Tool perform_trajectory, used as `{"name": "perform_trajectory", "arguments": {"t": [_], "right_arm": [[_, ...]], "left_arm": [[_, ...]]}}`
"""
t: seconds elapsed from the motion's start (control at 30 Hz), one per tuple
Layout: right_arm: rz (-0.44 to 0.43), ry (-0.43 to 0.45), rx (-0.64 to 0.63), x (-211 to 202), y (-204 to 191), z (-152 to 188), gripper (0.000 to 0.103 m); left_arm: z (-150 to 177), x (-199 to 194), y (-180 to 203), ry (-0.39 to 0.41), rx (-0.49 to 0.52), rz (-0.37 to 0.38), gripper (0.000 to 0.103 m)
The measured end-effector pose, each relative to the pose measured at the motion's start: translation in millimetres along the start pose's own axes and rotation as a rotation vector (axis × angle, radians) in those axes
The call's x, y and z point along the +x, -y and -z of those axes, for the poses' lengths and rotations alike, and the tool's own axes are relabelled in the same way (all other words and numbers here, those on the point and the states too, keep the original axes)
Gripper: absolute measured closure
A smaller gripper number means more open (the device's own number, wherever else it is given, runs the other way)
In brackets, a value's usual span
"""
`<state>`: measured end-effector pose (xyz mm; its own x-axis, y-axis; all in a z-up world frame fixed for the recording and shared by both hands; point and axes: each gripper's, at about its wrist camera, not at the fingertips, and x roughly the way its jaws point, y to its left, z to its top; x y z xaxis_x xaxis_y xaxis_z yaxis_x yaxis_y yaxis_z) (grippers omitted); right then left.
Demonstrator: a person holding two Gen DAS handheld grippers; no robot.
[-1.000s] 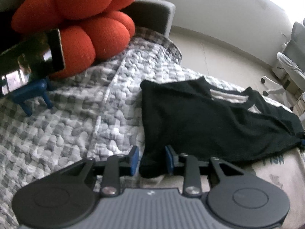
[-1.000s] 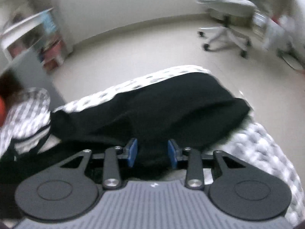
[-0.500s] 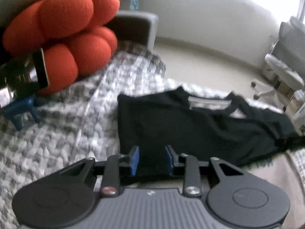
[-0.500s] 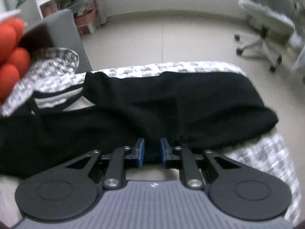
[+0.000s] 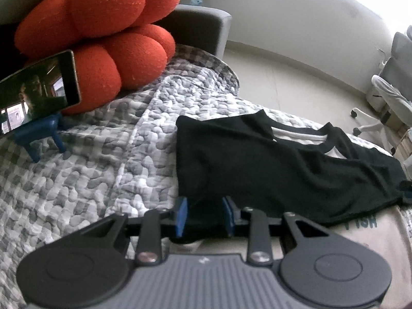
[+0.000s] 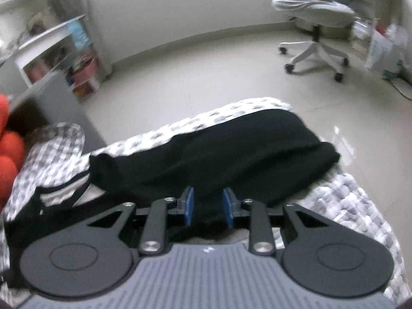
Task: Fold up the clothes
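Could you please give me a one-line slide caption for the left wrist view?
Left gripper straddles the near edge of a black T-shirt on a checked quilt.

Only legible text: teal letters "ISH" on the beige fabric (image 5: 360, 234) under the black garment's (image 5: 270, 170) near edge, with the first letter cut off. Nothing else readable in either view.

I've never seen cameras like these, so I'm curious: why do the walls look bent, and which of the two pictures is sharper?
Both are fisheye views, so straight wall lines bow. The left wrist view is sharper: the checked quilt and red cushion read clearly, though window glare washes out the top right corner. The right wrist view is smeared: the office chair and shelves are blurry. The black shirt shows little fold detail in either.
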<state>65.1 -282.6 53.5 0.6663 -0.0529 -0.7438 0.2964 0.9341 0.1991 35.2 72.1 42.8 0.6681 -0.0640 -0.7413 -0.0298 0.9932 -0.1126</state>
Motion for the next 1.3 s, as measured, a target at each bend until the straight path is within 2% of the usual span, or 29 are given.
{"name": "perform_trajectory", "arguments": {"t": [0.1, 0.23, 0.4, 0.53, 0.8, 0.97, 1.1, 1.23, 1.3], "right_arm": [[0.001, -0.082, -0.038, 19, -5, 9, 0.071], [0.009, -0.049, -0.058, 11, -6, 6, 0.070], [0.030, 0.006, 0.028, -1, 17, 0, 0.070], [0.051, 0.017, 0.195, 0, 56, -5, 0.066], [0.046, 0.096, 0.645, -5, 181, -9, 0.061], [-0.008, 0.106, 0.872, 8, 242, 4, 0.052], [-0.049, 0.092, 0.987, 26, 262, 13, 0.050], [-0.122, 0.096, 1.105, 40, 276, 21, 0.034], [-0.164, 0.089, 1.176, 48, 281, 27, 0.033]], "left_arm": [[0, 1, 4, -0.005, 0.007, -0.009, 0.072], [-2, -1, 8, -0.007, -0.009, -0.013, 0.072], [-2, -4, 19, -0.004, -0.007, -0.012, 0.072], [-1, -3, 29, -0.011, -0.001, -0.010, 0.072], [0, 4, 42, -0.017, 0.013, -0.013, 0.072], [-1, 8, 47, -0.019, 0.005, -0.017, 0.072], [0, 10, 52, -0.022, 0.014, -0.016, 0.072], [0, 11, 53, -0.026, 0.013, -0.020, 0.071], [-1, 12, 50, -0.027, 0.003, -0.021, 0.071]]}}
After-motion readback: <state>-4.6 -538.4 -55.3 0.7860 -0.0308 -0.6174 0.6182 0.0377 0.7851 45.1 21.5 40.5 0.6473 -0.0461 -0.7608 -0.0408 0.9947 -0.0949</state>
